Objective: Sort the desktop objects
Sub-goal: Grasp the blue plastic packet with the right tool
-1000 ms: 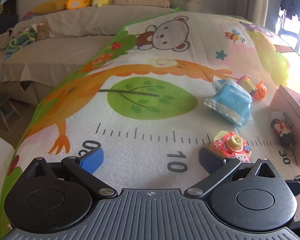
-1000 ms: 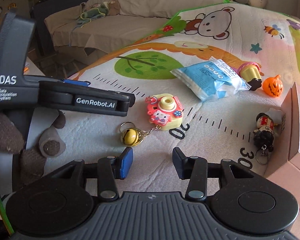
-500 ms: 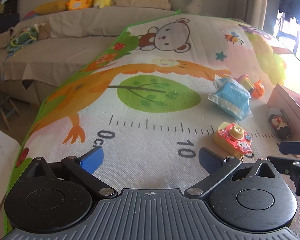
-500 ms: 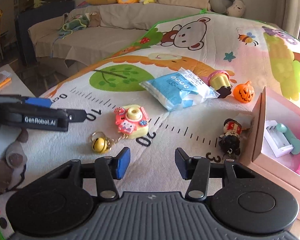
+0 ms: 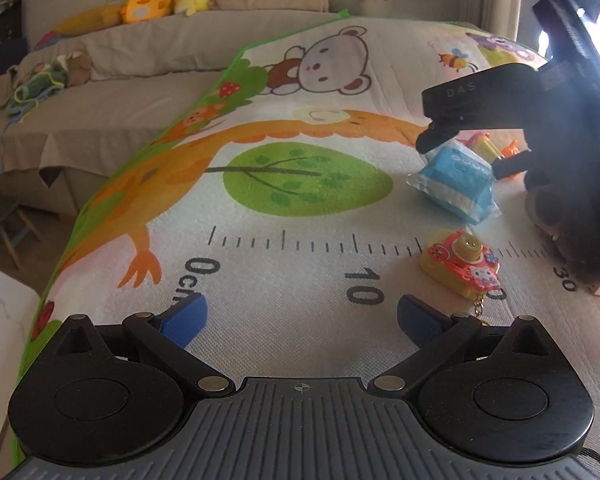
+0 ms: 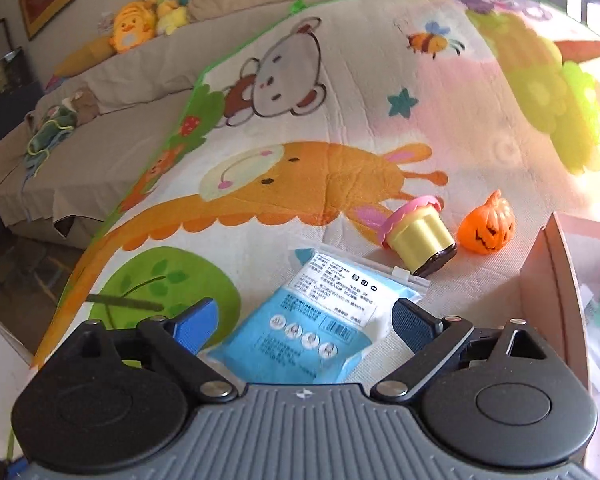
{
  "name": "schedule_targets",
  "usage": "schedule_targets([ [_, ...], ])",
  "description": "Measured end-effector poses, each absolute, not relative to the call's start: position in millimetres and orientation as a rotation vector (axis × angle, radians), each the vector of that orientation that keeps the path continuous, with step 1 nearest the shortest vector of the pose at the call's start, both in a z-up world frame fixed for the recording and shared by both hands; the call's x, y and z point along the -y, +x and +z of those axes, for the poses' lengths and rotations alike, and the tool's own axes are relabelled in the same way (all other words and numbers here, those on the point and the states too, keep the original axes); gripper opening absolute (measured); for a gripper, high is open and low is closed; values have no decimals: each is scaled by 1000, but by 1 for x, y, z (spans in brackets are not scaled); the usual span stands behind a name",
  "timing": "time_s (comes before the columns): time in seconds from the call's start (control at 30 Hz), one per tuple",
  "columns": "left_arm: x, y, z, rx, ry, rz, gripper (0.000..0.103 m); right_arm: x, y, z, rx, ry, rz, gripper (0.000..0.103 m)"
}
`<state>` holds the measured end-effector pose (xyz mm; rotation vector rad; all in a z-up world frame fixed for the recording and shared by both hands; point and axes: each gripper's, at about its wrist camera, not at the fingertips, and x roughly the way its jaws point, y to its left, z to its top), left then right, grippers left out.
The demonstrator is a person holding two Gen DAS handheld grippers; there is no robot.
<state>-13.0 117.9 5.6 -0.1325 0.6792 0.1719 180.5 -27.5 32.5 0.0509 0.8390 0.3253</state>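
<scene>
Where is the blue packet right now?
The blue packet lies flat on the play mat, between the open fingers of the right tool in the right wrist view, just in front of the toy cupcake.

"das" on right gripper point(image 5: 478, 148); mat point(image 5: 300, 280) ruler reads "0cm", "10", "30".

The right gripper point(image 6: 304, 324) has swung forward, away from the yellow bell keychain, and now its blue-padded fingers point(image 6: 194, 322), earlier half-closed, are spread wide on either side of the blue plastic packet point(image 6: 312, 328). From the left wrist camera it has climbed to two o'clock, over that packet point(image 5: 454, 180). The left gripper point(image 5: 300, 314) has eased back a little; the pink-and-yellow toy camera point(image 5: 460, 266) sits further ahead.
</scene>
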Motion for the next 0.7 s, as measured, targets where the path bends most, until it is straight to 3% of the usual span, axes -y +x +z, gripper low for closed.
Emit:
schedule_targets([
  [0.07, -119, -14, 5, -678, -135, 170, 103, 24, 195, 21, -880, 56, 299, 90],
  [0.13, -119, -14, 5, -678, -138, 167, 103, 21, 192, 16, -880, 11, 308, 66],
  [0.2, -120, -13, 5, -685, -138, 165, 103, 24, 182, 15, -884, -16, 348, 56],
  [0.4, -114, -12, 6, -683, -111, 146, 103, 57, 107, 38, -788, -135, 454, 53],
  [0.7, -96, 7, 18, -680, -157, -71, 103, 131, -2, 38, -793, -207, 437, 53],
])
